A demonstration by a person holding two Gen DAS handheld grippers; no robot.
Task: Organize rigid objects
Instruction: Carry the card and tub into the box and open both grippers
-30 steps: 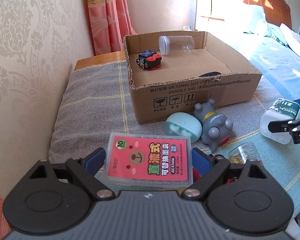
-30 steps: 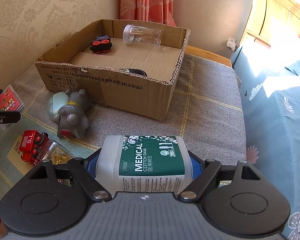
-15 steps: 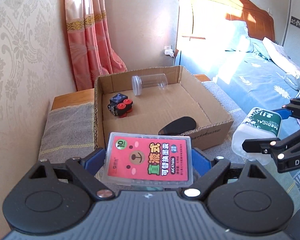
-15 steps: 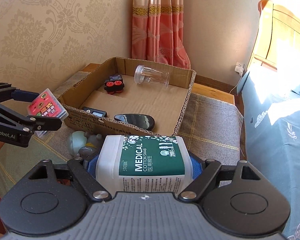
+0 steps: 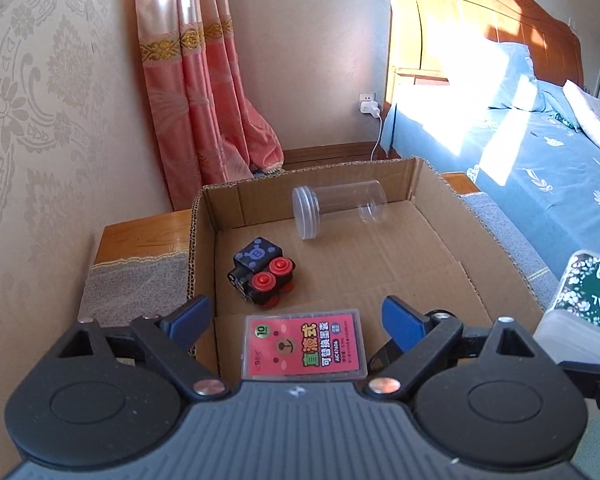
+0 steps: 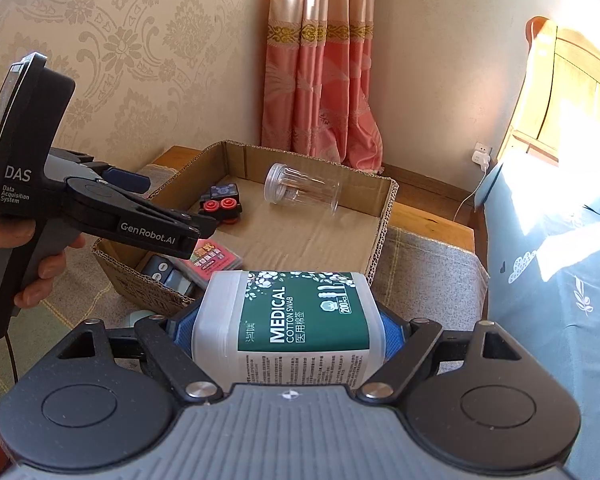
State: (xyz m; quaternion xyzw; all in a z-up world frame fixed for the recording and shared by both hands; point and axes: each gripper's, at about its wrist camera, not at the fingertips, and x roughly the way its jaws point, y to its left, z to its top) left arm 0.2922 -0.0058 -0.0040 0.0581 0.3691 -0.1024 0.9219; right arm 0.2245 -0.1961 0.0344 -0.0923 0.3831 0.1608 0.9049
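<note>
Two grippers seen | left gripper (image 5: 294, 320) spread wide, pink card case (image 5: 305, 350) lay released in cardboard box (image 5: 496, 248) | right gripper (image 6: 288, 330) clenched on cotton swab tub (image 6: 288, 320) | tub judged best lowered onto bare box floor, clear of toy train (image 5: 263, 274), before letting go

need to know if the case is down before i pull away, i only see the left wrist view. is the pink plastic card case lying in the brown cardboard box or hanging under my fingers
Observer: The pink plastic card case lies inside the brown cardboard box, under the open left gripper.
Operator: anything else in that near corner
Observer: A black device with round buttons sits right beside the case, by the near wall.
Operator: is the right gripper gripping its tub
Observer: Yes, the right gripper is shut on the white cotton swab tub, one blue pad on each side.
</note>
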